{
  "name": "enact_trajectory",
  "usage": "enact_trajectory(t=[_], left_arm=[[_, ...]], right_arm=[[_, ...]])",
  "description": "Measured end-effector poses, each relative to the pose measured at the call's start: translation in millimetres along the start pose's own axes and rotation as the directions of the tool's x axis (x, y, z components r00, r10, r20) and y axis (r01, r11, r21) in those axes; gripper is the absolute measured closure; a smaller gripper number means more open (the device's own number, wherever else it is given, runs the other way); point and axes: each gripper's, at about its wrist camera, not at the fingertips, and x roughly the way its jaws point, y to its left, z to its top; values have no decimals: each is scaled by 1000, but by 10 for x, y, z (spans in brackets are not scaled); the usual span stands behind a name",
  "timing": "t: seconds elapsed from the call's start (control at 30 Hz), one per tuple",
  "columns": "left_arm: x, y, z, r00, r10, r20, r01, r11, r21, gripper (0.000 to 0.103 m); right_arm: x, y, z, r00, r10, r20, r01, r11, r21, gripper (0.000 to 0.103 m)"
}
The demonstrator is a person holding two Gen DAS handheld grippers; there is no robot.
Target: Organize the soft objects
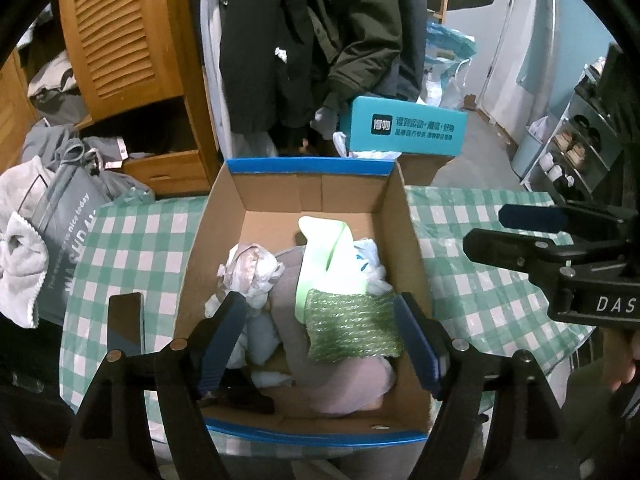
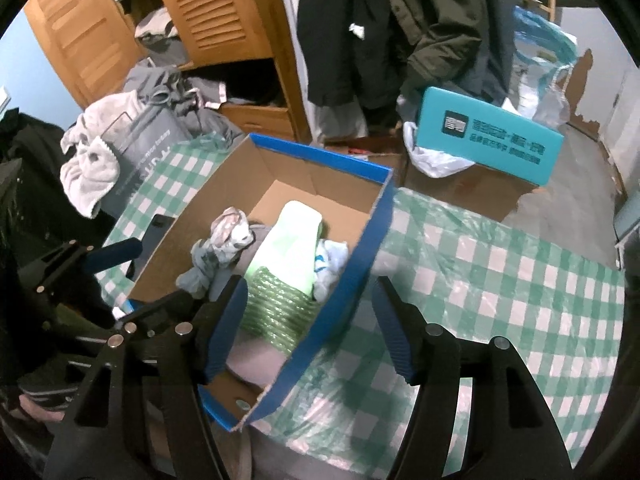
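Observation:
A blue-rimmed cardboard box [image 1: 404,240] [image 2: 372,236] stands on the green checked table. Inside lie a green bubble-wrap sheet [image 1: 352,330] [image 2: 276,312], a pale green pouch [image 1: 324,260] [image 2: 292,240], a crumpled pinkish-white bag [image 1: 250,266] [image 2: 230,232], a white plastic bag [image 1: 370,264] [image 2: 330,264] and a pink-grey cloth [image 1: 344,384]. My left gripper [image 1: 320,340] hangs open above the box with nothing pressed between its pads. My right gripper [image 2: 308,328] is open over the box's right wall, holding nothing; it also shows at the right of the left wrist view [image 1: 532,232].
A grey bag with white cloth [image 1: 48,240] [image 2: 112,160] sits at the table's left. A teal box [image 1: 404,128] [image 2: 484,140] rests on cartons behind the table. Hanging coats [image 1: 304,40] and a wooden cabinet [image 1: 124,40] stand beyond. A shoe rack [image 1: 576,148] is at far right.

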Motion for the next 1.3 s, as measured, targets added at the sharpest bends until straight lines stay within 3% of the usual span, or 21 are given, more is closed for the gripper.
enact_trajectory(t=[0.27, 0.77, 1.3], left_arm=[[-99, -151, 41, 1000, 3, 24, -4, 1000, 15, 16], [-128, -291, 84, 996, 64, 61, -66, 997, 29, 16], [-98, -327, 58, 997, 63, 49, -64, 997, 30, 16]], right_arm=[[-220, -251, -92, 998, -36, 47, 34, 998, 52, 38], [-431, -475, -216, 992, -82, 91, 76, 995, 65, 38], [-480, -562, -238, 990, -104, 97, 98, 993, 71, 38]])
